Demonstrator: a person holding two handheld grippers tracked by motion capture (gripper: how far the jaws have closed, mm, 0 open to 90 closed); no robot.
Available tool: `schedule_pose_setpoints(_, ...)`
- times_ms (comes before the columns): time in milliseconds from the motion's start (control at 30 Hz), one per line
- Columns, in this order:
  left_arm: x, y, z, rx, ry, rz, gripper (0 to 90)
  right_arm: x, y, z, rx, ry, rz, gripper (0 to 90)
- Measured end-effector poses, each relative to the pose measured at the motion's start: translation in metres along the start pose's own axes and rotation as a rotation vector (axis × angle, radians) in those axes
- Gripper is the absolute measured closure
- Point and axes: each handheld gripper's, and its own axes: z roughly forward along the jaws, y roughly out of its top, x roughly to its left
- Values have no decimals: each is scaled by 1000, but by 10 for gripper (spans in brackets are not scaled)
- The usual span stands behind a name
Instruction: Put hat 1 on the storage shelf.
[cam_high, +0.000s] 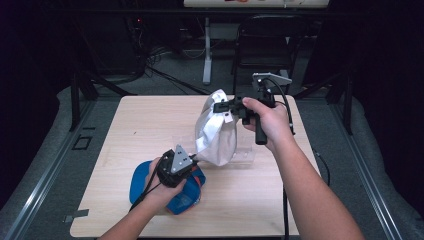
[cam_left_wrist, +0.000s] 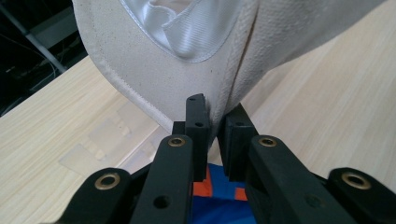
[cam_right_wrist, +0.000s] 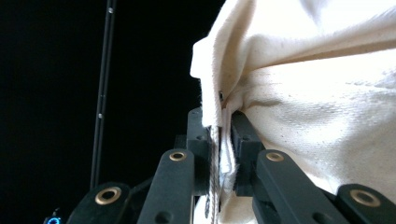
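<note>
Presently, a cream canvas cap (cam_high: 216, 131) is held at frame centre, pinched by right tongs (cam_high: 223, 107) above and left tongs (cam_high: 195, 159) below, its axis near-vertical.

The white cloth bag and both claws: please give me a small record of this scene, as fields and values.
object held: white cloth bag, lifted above the table
left claw: shut on the bag's lower edge
right claw: shut on the bag's upper edge
bag inside: shiny white lining
under left hand: blue and orange item lying on the table
background: dark, black chair
</note>
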Motion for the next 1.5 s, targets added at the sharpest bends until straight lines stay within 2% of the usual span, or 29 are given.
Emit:
schedule_pose_setpoints(33, 4, 0, -1, -6, -2, -15, 836, 0, 0, 1, -5, 7, 4, 813)
schedule_pose_setpoints(67, 13, 1, -1, -18, -16, -51, 837, -1, 0, 4, -11, 4, 3, 813)
schedule_pose_setpoints(100, 13, 1, -1, -18, -16, -51, 837, -1, 0, 4, -11, 4, 3, 813)
schedule_pose_setpoints(133, 21, 1, -2, -29, -21, -86, 837, -1, 0, 8, -9, -1, -3, 813)
schedule_pose_setpoints(200, 25, 1, -2, -29, -27, -95, 836, -1, 0, 14, -10, -3, -6, 813)
schedule_pose_setpoints(267, 34, 0, -1, -29, -34, -128, 836, -1, 0, 19, 0, -10, -15, 814)
schedule_pose_setpoints(500, 41, -10, 5, -33, -39, -161, 836, -3, 2, 37, -2, -37, -18, 813)
schedule_pose_setpoints(633, 41, -16, 9, -22, -40, -162, 834, -6, 3, 42, 5, -63, -24, 814)
schedule_pose_setpoints(767, 40, -24, 14, -23, -47, -178, 834, -14, 6, 47, 18, -86, -20, 813)
schedule_pose_setpoints(800, 40, -27, 17, -28, -58, -194, 834, -16, 6, 48, 14, -86, -11, 813)
schedule_pose_setpoints(1000, 45, -30, 17, -50, -71, -218, 834, -21, 9, 51, 15, -80, -10, 813)
schedule_pose_setpoints(1333, 47, -45, 12, -73, -78, -267, 837, -19, 8, 55, 9, -64, -10, 812)
schedule_pose_setpoints(1500, 45, -41, 13, -71, -78, -229, 843, -16, 8, 53, 1, -80, -22, 813)
